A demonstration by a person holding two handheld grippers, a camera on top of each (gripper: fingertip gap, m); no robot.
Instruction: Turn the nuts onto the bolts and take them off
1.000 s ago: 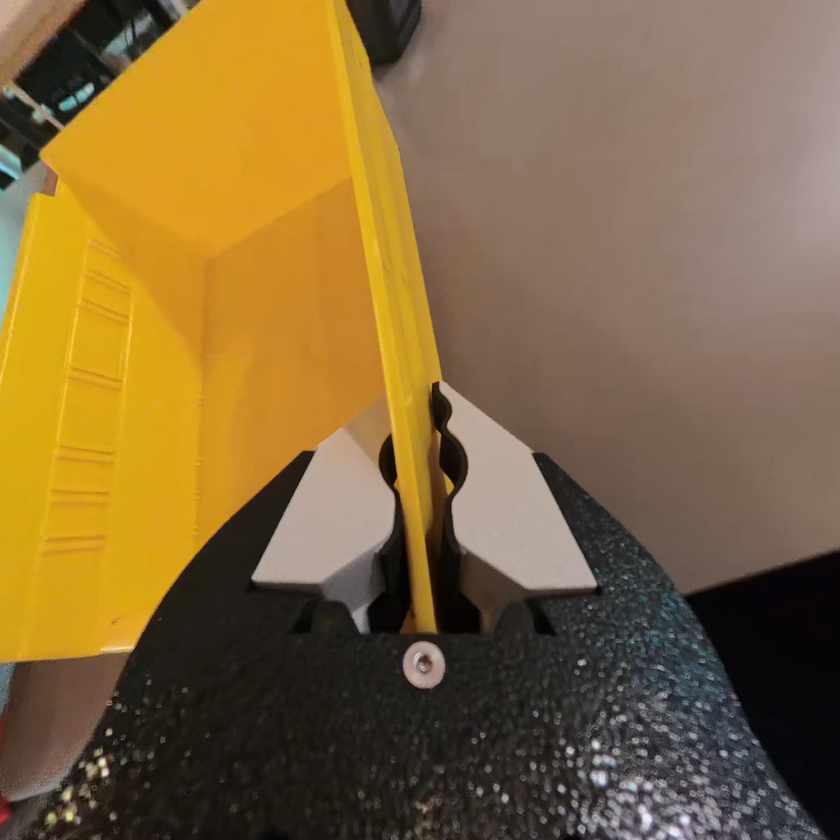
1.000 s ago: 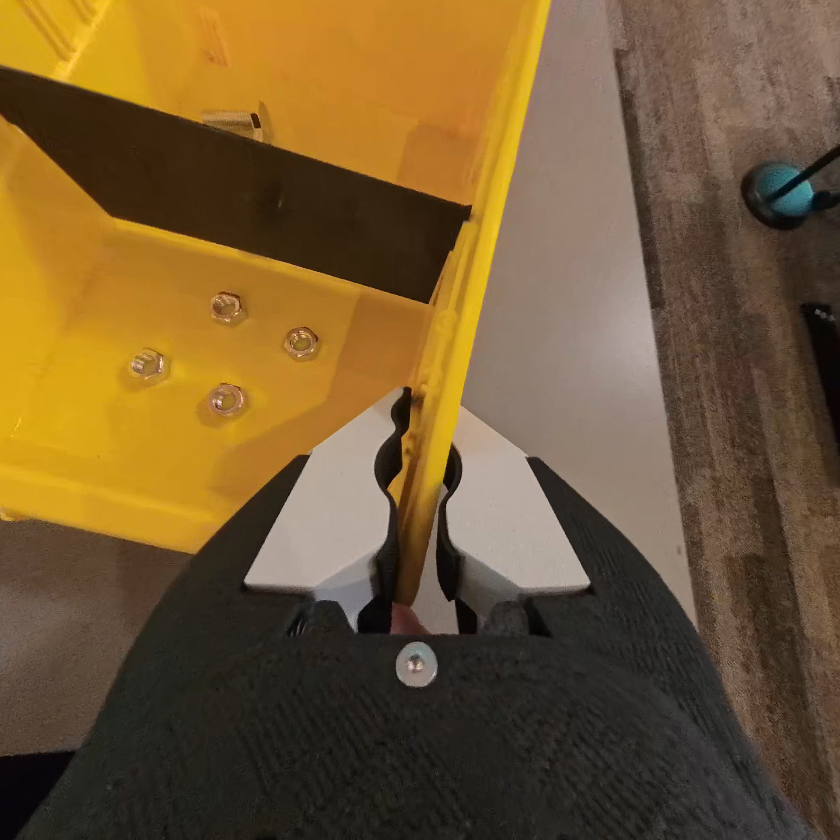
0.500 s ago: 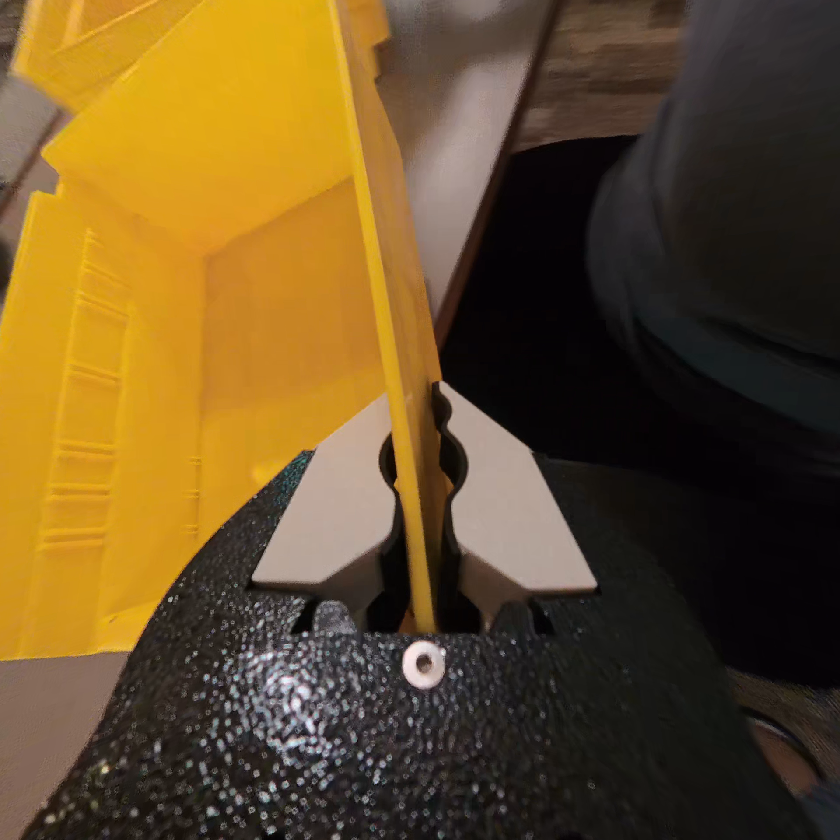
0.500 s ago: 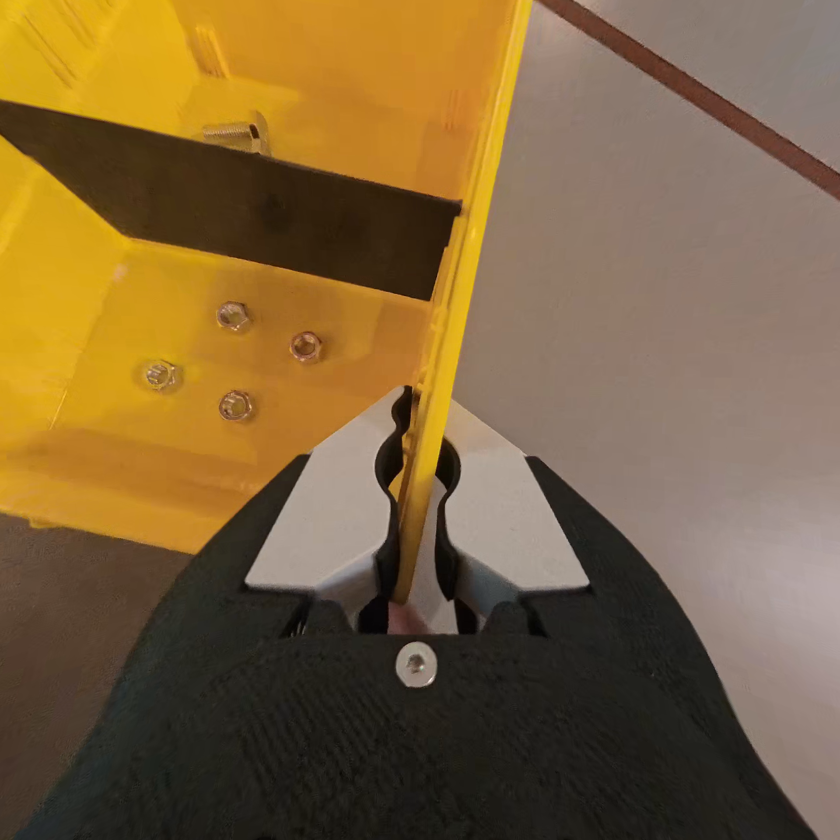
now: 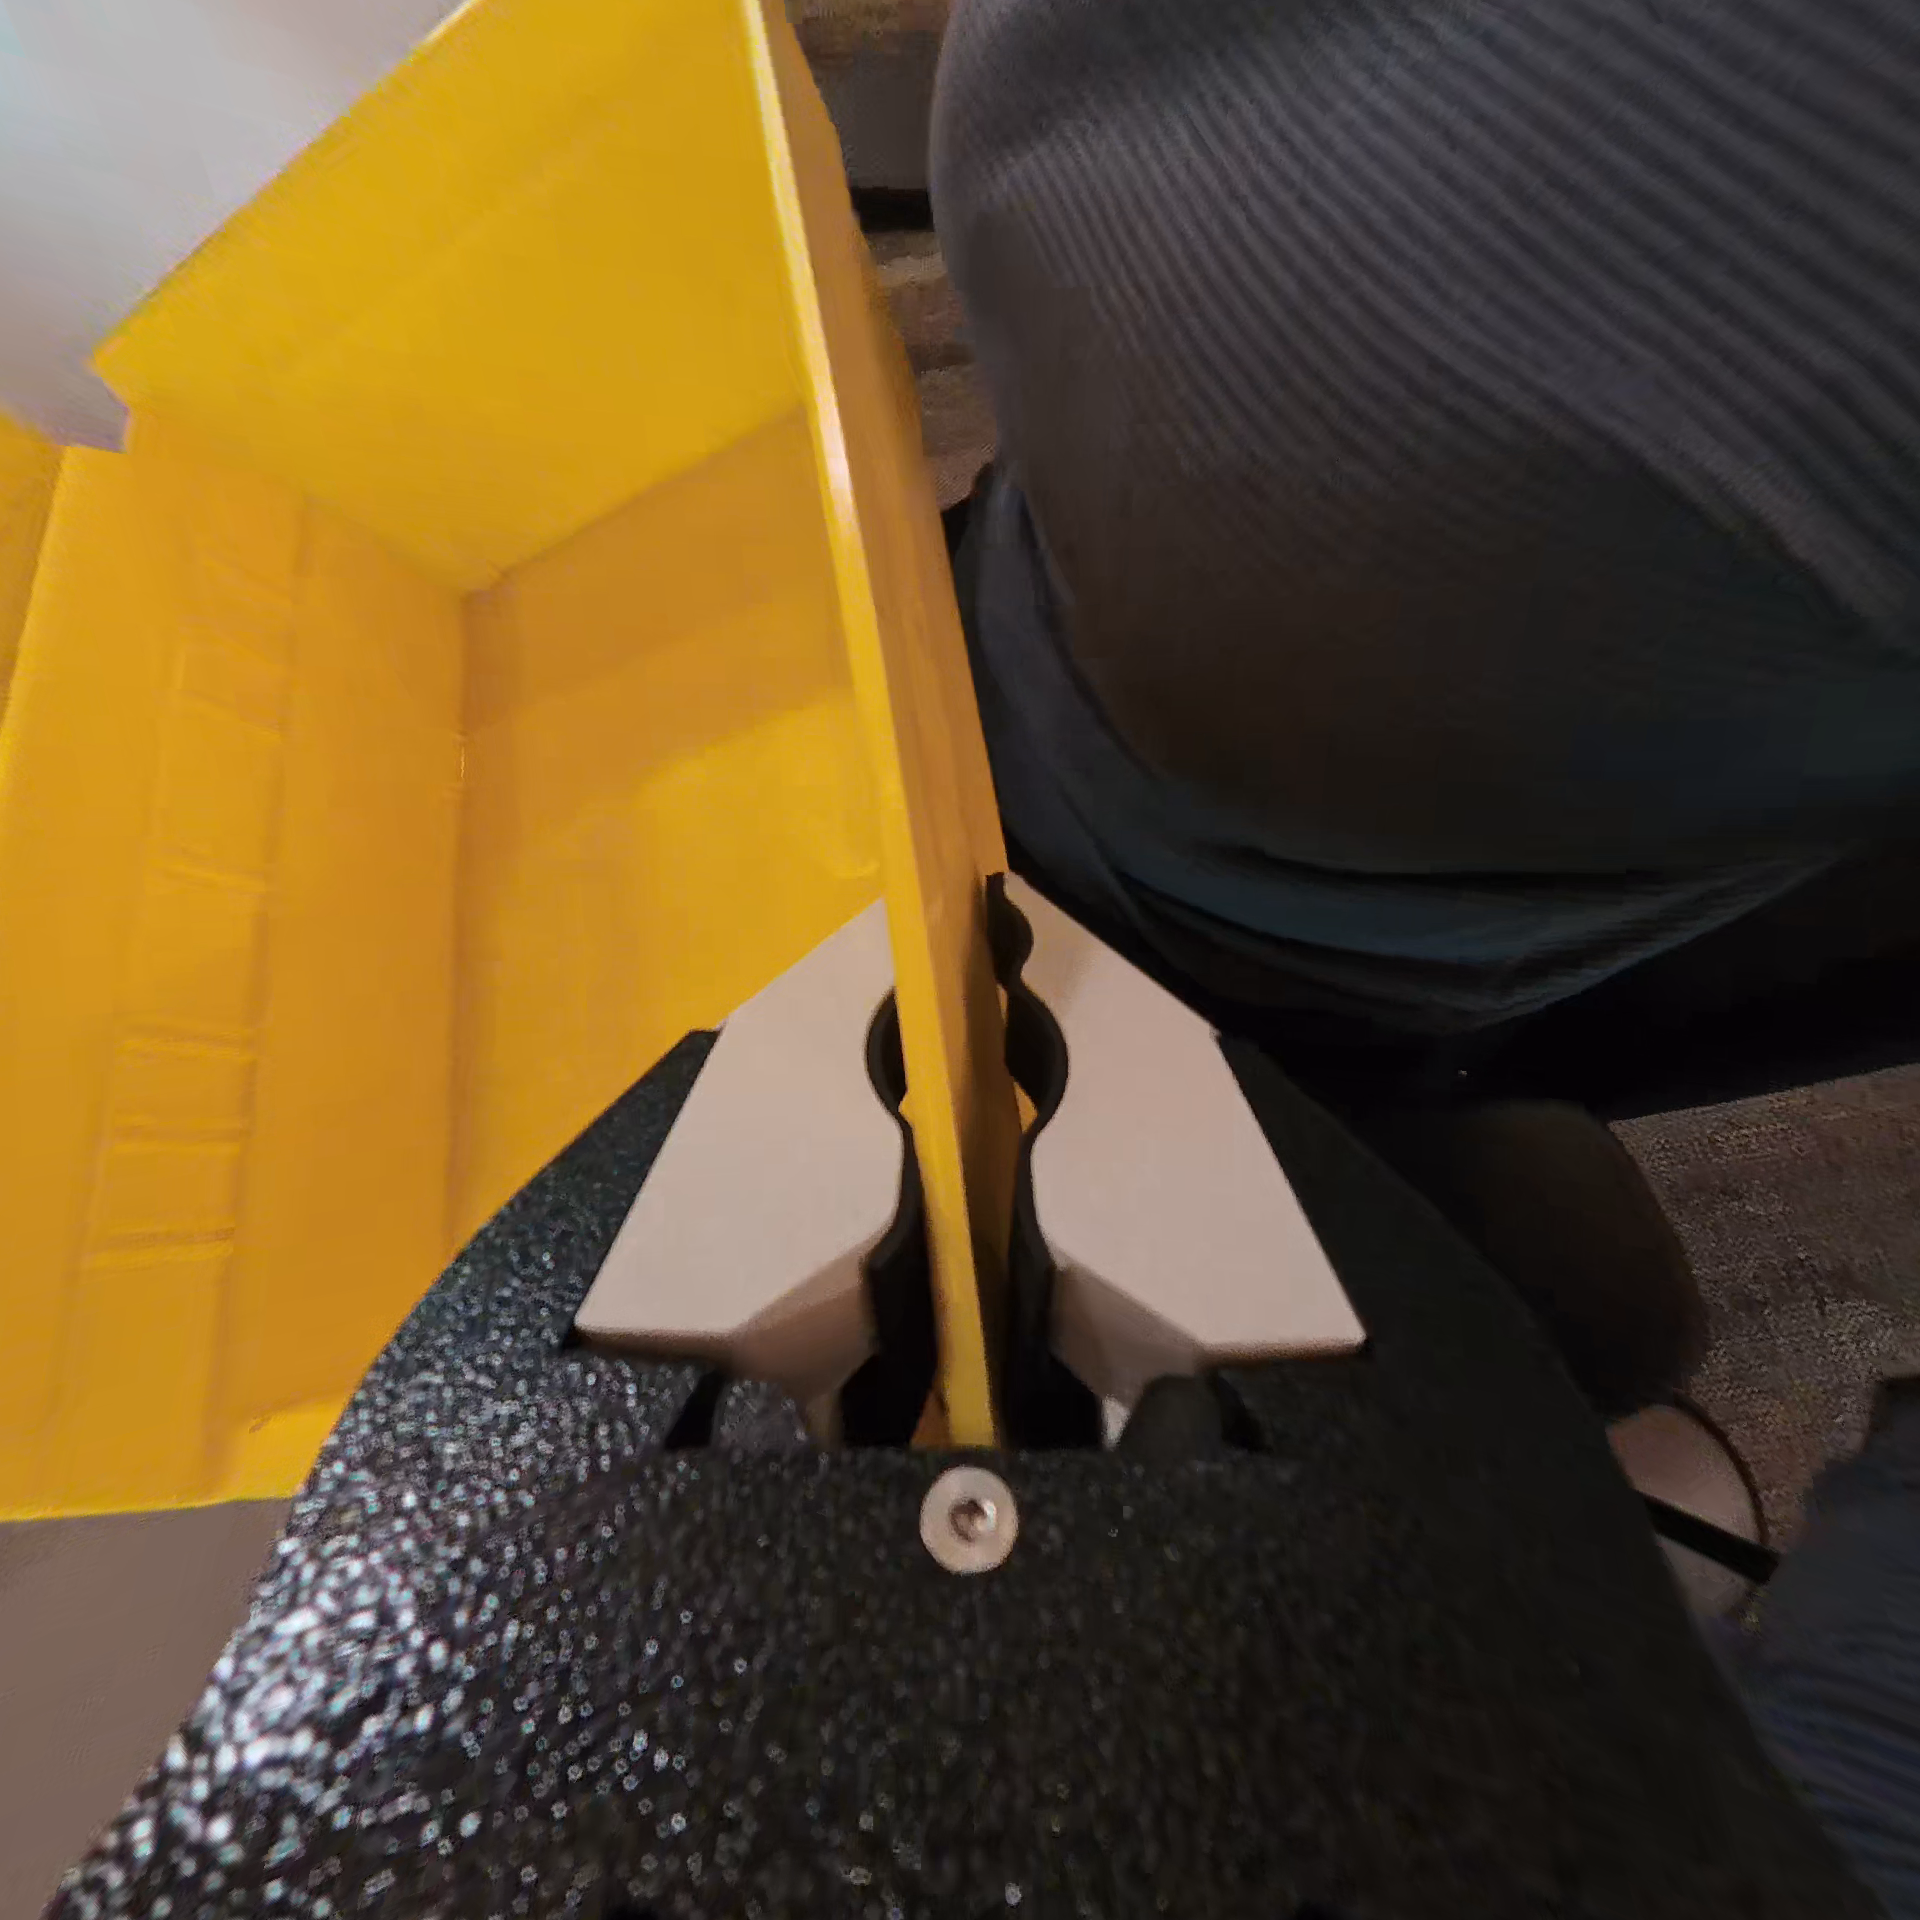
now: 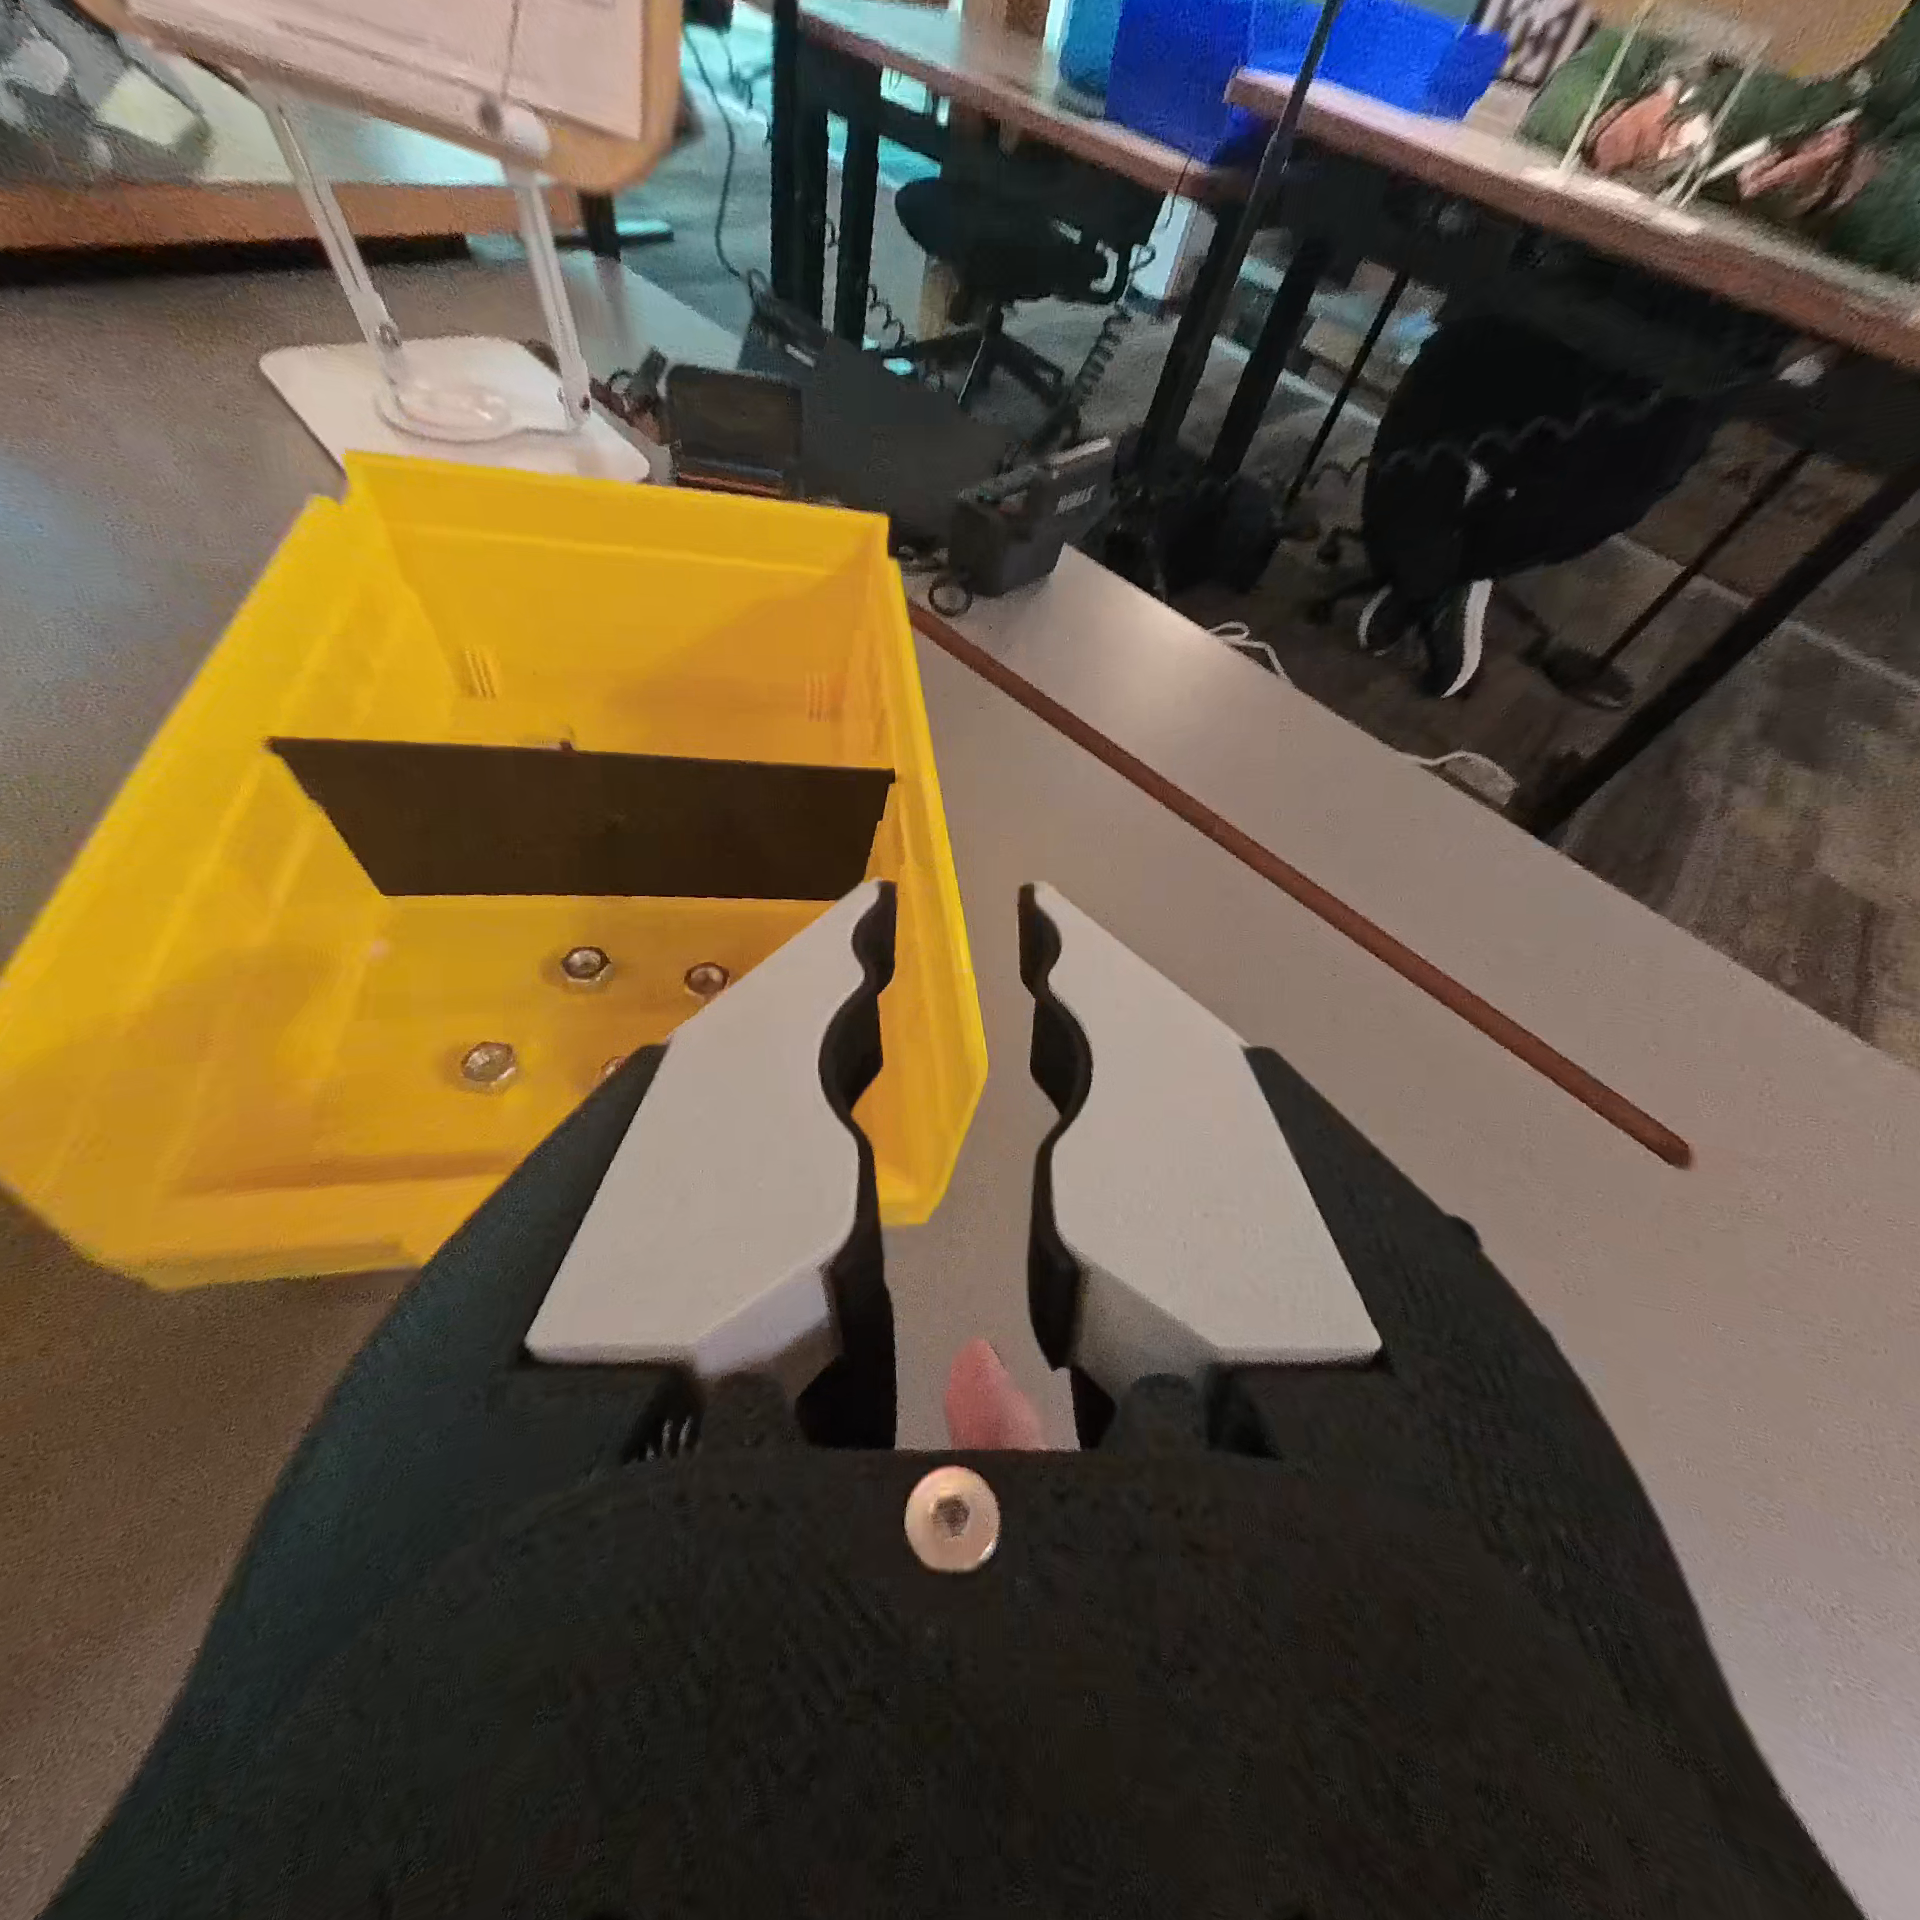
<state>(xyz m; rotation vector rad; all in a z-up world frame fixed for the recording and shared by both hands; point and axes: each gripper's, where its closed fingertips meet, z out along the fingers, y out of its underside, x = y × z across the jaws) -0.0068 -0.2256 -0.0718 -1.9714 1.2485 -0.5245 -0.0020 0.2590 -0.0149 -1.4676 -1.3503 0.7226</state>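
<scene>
Four small silver hex nuts (image 6: 585,964) lie in the near compartment of the yellow plastic bin (image 6: 940,1039) on the grey worktop (image 6: 1299,935). Right tool (image 6: 956,904) is released just beside it; left tool (image 5: 982,914) is clenched on a yellow bin wall (image 5: 831,436). Any tug from that left grip could tip its bin.

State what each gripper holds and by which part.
Left gripper clamps the yellow bin by its thin side wall. Right gripper is open, holding nothing.

- The left gripper (image 5: 961,1049) is clamping its grey fingers (image 5: 758,1174) onto the thin side wall of a yellow bin (image 5: 582,343).
- A person's dark ribbed garment (image 5: 1403,416) is filling the upper right.
</scene>
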